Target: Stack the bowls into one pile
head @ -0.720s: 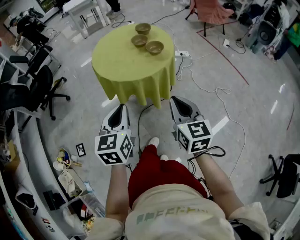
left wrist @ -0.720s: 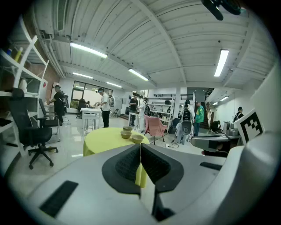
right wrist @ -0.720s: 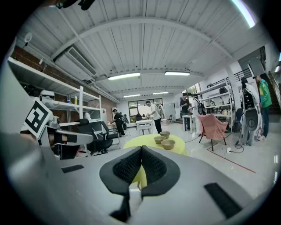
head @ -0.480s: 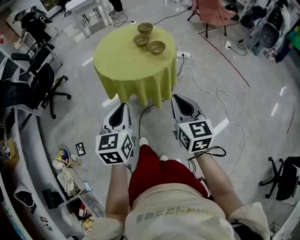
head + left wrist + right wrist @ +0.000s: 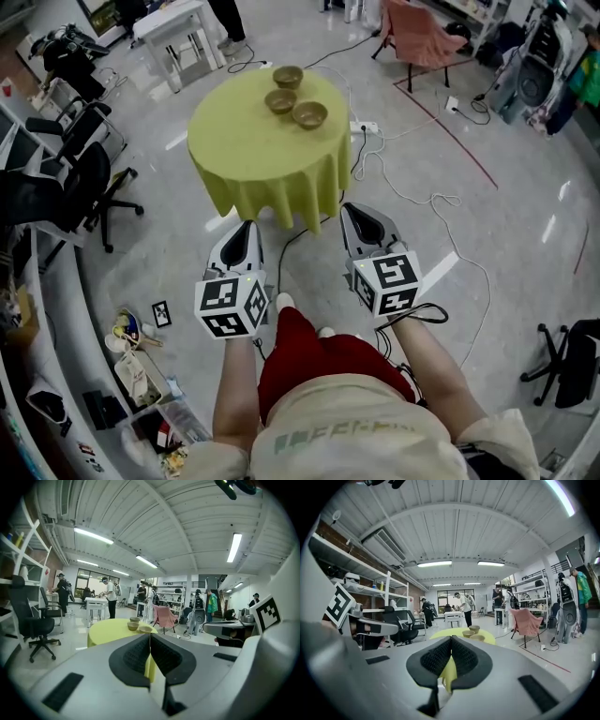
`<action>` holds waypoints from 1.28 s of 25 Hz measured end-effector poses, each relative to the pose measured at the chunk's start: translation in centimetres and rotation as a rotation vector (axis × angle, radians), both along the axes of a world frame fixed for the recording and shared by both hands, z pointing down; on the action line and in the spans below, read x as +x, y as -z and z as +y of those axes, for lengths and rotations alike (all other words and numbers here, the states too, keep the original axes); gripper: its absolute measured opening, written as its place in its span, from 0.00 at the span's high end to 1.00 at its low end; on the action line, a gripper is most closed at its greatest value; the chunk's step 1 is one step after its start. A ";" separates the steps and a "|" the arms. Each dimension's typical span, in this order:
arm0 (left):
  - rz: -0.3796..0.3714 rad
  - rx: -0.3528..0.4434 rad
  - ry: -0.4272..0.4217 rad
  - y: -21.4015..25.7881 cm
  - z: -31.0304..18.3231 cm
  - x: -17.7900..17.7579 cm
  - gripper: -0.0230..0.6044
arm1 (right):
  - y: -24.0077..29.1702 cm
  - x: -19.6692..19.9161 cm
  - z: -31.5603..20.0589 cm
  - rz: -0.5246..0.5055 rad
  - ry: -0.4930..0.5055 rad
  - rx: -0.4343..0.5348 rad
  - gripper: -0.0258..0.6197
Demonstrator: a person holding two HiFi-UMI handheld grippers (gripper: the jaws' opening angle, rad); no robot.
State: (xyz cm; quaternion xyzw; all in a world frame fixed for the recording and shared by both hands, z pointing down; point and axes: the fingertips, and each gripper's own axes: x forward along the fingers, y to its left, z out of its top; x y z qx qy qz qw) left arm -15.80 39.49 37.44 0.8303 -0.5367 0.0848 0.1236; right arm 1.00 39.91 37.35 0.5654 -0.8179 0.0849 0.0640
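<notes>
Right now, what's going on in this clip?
A person stands a short way back from a round table draped in a yellow-green cloth, holding a gripper in each hand. The left gripper and right gripper are both shut and empty, held above the floor short of the table. The three bowls sit side by side on the far part of the table, none stacked yet.

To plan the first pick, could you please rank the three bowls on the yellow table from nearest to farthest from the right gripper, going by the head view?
From the right gripper:
1. The right-hand bowl, on the right of the yellow table.
2. The middle bowl, just left of and behind it.
3. The back bowl, at the table's far edge.
</notes>
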 end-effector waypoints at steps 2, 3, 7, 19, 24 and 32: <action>-0.002 -0.001 -0.001 -0.2 -0.1 0.3 0.93 | 0.2 0.1 -0.2 0.008 0.000 0.010 0.90; -0.004 0.000 0.000 -0.3 -0.1 0.4 0.93 | 0.4 0.0 -0.3 0.013 0.003 0.019 0.90; -0.002 0.005 0.002 -0.3 -0.6 0.8 0.93 | 0.9 0.2 -0.8 0.027 0.008 0.042 0.90; -0.013 0.044 -0.022 0.1 -7.3 1.3 0.93 | 0.8 1.6 -6.8 0.001 -0.034 0.050 0.90; -0.010 0.027 -0.042 -0.6 -12.4 2.1 0.93 | -0.1 2.2 -11.5 0.009 -0.040 0.023 0.90; -0.006 -0.003 -0.054 -1.4 -21.4 1.6 0.93 | -0.6 1.2 -20.6 0.011 -0.042 -0.005 0.90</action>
